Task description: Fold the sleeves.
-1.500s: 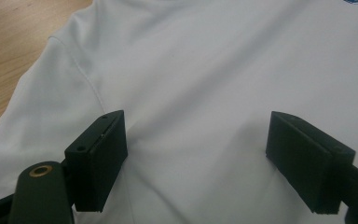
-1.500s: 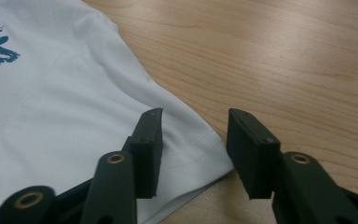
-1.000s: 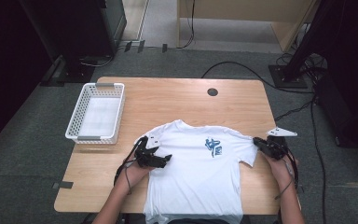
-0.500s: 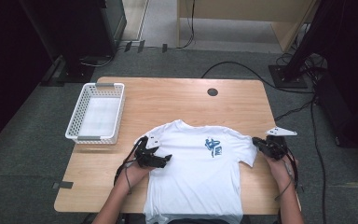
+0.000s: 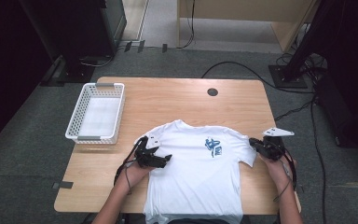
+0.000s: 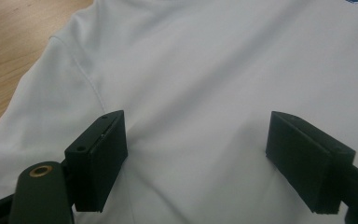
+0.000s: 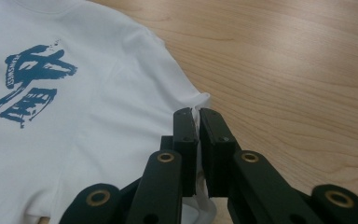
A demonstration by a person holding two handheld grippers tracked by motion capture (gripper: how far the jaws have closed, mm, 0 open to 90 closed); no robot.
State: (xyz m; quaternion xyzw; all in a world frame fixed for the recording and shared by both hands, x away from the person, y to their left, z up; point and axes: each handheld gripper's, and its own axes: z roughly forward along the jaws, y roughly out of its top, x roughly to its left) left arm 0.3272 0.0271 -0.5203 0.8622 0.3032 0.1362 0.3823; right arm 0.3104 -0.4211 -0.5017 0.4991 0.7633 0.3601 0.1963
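Note:
A white T-shirt [image 5: 200,172] with a blue print [image 5: 213,146] lies flat on the wooden table [image 5: 177,100], its hem at the near edge. My left gripper [image 5: 164,160] rests over the shirt's left sleeve area, jaws wide apart above the cloth [image 6: 205,93] with nothing pinched. At the shirt's right sleeve, my right gripper [image 5: 253,142] is shut on the sleeve's edge [image 7: 198,103]; white fabric shows between its fingers [image 7: 185,140].
A white perforated basket [image 5: 96,113] stands at the table's left, apart from the shirt. A dark round cable hole [image 5: 212,92] sits near the far edge. Bare wood lies beyond the shirt's collar. Black cables and stands are on the floor at right.

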